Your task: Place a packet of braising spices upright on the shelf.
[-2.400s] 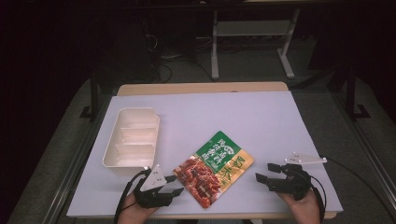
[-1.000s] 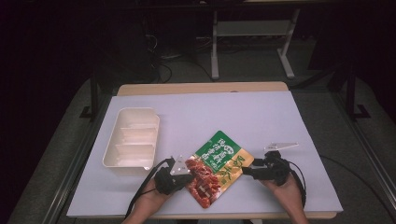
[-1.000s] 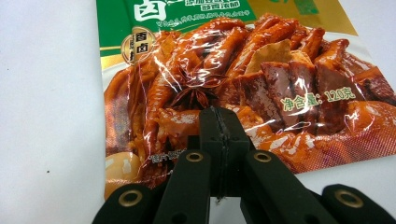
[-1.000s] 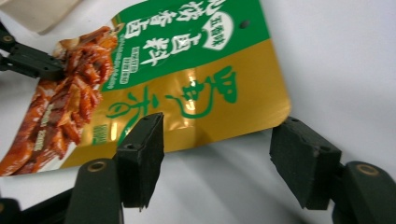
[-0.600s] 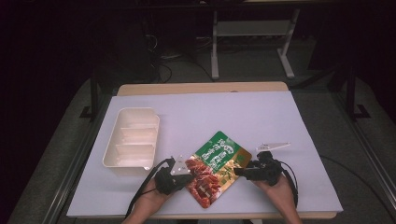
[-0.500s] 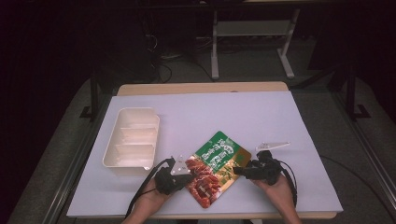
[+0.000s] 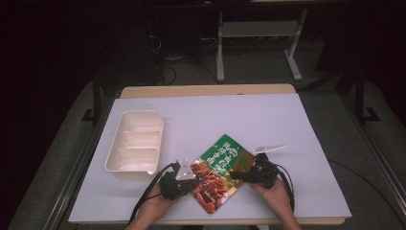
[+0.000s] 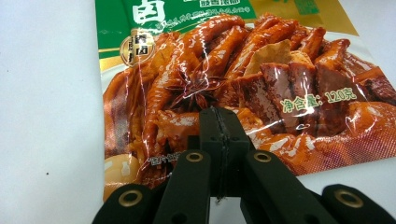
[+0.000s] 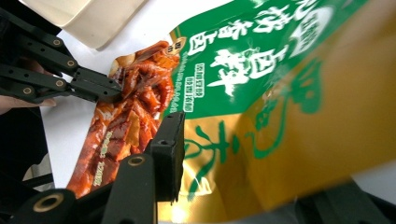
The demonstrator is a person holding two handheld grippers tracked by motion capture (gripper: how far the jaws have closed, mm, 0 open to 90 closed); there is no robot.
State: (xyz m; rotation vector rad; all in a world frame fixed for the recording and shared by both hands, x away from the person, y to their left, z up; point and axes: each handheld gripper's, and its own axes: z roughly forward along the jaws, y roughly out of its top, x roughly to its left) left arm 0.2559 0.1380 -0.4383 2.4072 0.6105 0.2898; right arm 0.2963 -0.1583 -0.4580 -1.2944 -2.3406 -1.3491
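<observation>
1. You're holding the left gripper [image 7: 191, 181] at the pouch's near-left side, jaws clenched tight together in the left gripper view [image 8: 218, 135]. The snack pouch [image 7: 218, 171] is spreading out ahead of the fingertips, its printed red end under them; whether a fold of film is pinched between the pads or they're just pressing on top, I cannot tell.

2. The pouch is lying flat on the white table [image 7: 201, 115], long axis running diagonally from the red end by your left fingers up to the green end farther away and to the right. The white tray [image 7: 135, 143] is sitting well apart, beyond and to the left of your left fingertips.

3. You're working the right gripper [image 7: 242, 173] in from the pouch's right edge, and its jaws have just been closing. In the right gripper view [image 9: 243, 154] the gold edge of the pouch is sitting between the jaws, one black finger [image 9: 167, 154] lying against the film, the other blurred at the bottom right, so I'd call it not yet clamped.

4. Both hands are at the pouch, one on each long side, so I'm reading the coming move as a two-sided lift: it's turning on your right fingers biting that gold edge squarely across from your left.
</observation>
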